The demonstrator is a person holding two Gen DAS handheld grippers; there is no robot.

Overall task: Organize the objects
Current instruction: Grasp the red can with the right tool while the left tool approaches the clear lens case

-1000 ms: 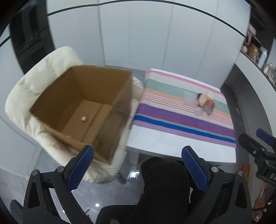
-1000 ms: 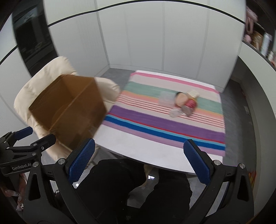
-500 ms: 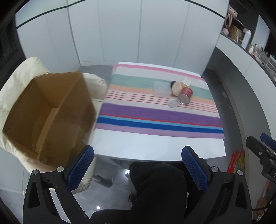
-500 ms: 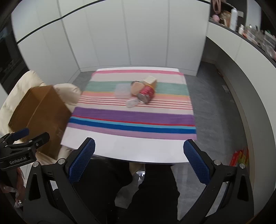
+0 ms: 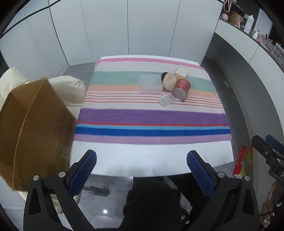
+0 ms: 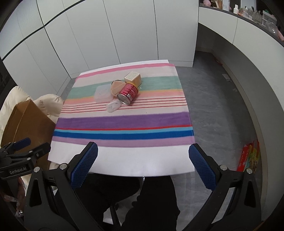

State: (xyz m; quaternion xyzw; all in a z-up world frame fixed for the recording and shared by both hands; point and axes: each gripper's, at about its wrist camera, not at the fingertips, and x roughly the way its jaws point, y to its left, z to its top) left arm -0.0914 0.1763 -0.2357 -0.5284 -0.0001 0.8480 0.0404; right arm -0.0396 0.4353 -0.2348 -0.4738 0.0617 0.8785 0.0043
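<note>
On a striped cloth [image 5: 152, 117] [image 6: 124, 120] over a white table lies a small heap: a pink can [image 5: 181, 88] [image 6: 128, 93] on its side, a clear square box [image 5: 151, 83] [image 6: 103, 93], a clear round lid [image 5: 166, 100] [image 6: 113, 106], beige puffs [image 5: 168, 82] [image 6: 116, 87] and a cream cube box [image 5: 181, 72] [image 6: 132, 77]. A brown cardboard box [image 5: 33, 128] [image 6: 26, 124] sits on a cream chair [image 5: 67, 88] at the left. My left gripper [image 5: 142, 163] and right gripper [image 6: 142, 160] both hang open and empty over the table's near edge, far from the heap.
White cabinet walls stand behind the table. A counter with bottles [image 5: 248, 16] runs along the right. A red and yellow packet [image 5: 244, 163] [image 6: 249, 158] lies on the grey floor at the right. The person's dark-clad legs [image 5: 150, 204] are below the grippers.
Both views have swung right, from the cardboard box toward the table. The box's inside is no longer seen; the heap now sits nearer the middle of each view. Both grippers stayed open.
</note>
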